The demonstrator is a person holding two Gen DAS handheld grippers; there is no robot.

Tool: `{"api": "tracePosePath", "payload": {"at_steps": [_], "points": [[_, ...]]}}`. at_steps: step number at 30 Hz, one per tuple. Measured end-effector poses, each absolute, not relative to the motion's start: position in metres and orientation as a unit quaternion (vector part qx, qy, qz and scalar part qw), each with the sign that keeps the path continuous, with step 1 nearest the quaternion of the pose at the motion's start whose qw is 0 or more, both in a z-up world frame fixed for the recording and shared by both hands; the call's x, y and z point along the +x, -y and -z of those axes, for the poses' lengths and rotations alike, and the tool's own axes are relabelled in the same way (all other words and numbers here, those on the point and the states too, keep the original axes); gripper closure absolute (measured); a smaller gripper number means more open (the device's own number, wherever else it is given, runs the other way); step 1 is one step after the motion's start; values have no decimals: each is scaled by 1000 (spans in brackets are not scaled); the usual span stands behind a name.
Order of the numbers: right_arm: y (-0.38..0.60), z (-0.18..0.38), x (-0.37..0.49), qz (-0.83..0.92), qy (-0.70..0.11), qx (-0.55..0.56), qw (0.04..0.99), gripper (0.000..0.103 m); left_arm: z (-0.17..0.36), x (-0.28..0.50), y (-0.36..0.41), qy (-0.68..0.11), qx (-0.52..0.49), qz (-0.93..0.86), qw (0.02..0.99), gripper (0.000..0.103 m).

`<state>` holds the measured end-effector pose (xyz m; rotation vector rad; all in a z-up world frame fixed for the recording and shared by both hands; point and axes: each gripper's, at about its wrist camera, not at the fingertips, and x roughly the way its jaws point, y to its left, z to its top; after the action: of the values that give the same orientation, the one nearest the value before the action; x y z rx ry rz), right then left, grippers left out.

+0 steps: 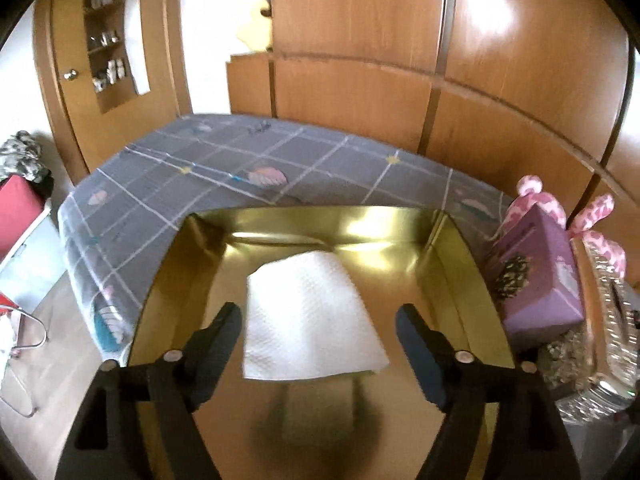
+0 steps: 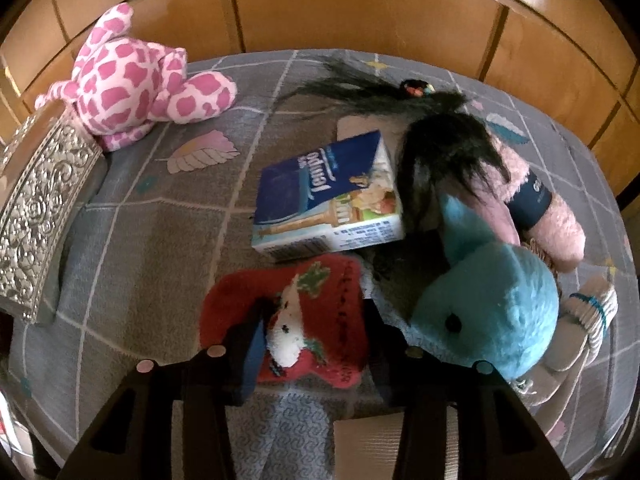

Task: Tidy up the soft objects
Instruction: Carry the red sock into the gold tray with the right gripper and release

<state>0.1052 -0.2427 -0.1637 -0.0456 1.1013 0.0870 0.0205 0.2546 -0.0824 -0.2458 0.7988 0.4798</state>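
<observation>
The left gripper [image 1: 318,328] stands wide over the white paper towel [image 1: 310,322] lying loose in the gold box [image 1: 452,264]; it could drift out. The right gripper [image 2: 310,344] pinches the red sock [image 2: 304,320], near the blue plush [image 2: 488,312], which may snag

Gold, mirror-shiny tray [image 1: 452,264]. White paper towel [image 1: 308,320], fine embossed dimple pattern. Bed cover [image 1: 208,168] grey with a white and pale-blue grid, pink and teal feather prints, small yellow diamonds. Purple box [image 1: 540,280] (dark speckled patch on its face). Plush toy [image 2: 128,80] white with pink blotches. Silver box [image 2: 44,208], raised floral scrollwork. Tissue pack [image 2: 324,196] navy and white, with a picture print. Red sock [image 2: 304,320] with a white dog figure and green leaves. Turquoise plush [image 2: 488,300], black eye. Black hair [image 2: 436,136] with a multicoloured tie. Fuzzy pale-pink item [image 2: 556,224] with a dark navy band. Wardrobe [image 1: 400,60] orange-brown wood.
</observation>
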Motion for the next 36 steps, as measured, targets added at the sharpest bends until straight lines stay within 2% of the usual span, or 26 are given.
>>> {"api": "tracePosePath", "payload": {"at_steps": [10, 21, 29, 36], "points": [[225, 149, 93, -28, -496, -32, 867, 73, 61, -23, -230, -344, -111, -228, 904, 10], [186, 59, 121, -59, -424, 1, 904, 74, 60, -41, -224, -349, -111, -212, 906, 10], [64, -5, 152, -155, -392, -33, 906, 74, 66, -51, -236, -356, -135, -209, 901, 10], [-75, -19, 137, -274, -383, -94, 877, 74, 69, -61, -252, -357, -151, -220, 895, 10]]}}
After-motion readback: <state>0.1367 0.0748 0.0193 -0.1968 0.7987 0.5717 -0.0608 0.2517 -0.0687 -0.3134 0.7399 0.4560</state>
